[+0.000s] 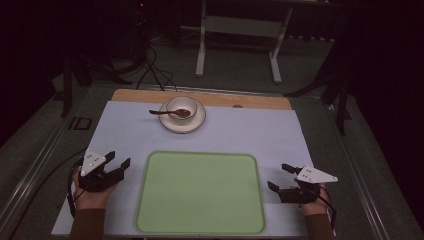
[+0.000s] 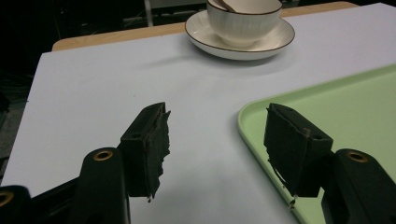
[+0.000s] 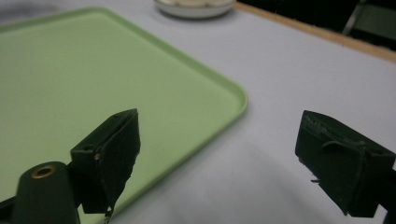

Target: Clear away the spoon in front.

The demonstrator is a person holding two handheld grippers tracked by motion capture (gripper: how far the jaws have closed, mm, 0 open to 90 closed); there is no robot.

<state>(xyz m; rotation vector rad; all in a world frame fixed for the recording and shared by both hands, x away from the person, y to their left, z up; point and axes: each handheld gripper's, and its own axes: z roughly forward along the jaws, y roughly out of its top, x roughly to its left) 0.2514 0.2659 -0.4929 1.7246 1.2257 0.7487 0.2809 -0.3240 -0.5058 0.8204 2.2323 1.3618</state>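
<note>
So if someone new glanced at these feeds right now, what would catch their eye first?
Probably the big green tray, bare, lying at the near middle of the white table cover between the two grippers. Next, the white cup on its saucer at the far edge, with a brown spoon resting across it. The left gripper and right gripper flank the tray, both open and holding nothing.
</note>
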